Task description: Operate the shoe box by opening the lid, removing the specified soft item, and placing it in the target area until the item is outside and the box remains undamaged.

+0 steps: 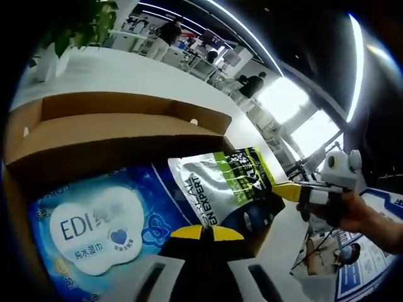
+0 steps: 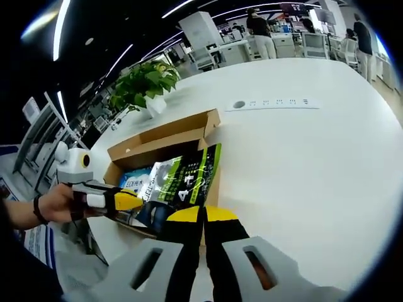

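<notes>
An open-plan office or lab hall: long white tables (image 2: 302, 145), ceiling strip lights (image 2: 189, 9), desks with monitors (image 2: 313, 43) (several people (image 2: 259, 28) standing at them), a potted plant (image 2: 143, 87), and bright windows (image 1: 296, 110) beyond.

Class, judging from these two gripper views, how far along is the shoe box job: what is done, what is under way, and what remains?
Done: the box is open, its lid folded back. Under way: the right gripper grips the silver-green pouch by one edge, the pouch partly raised but over the box, above the blue wipes pack. The left gripper is shut, empty, near the pouch's lower edge. Left: lifting the pouch clear onto the white table.
</notes>
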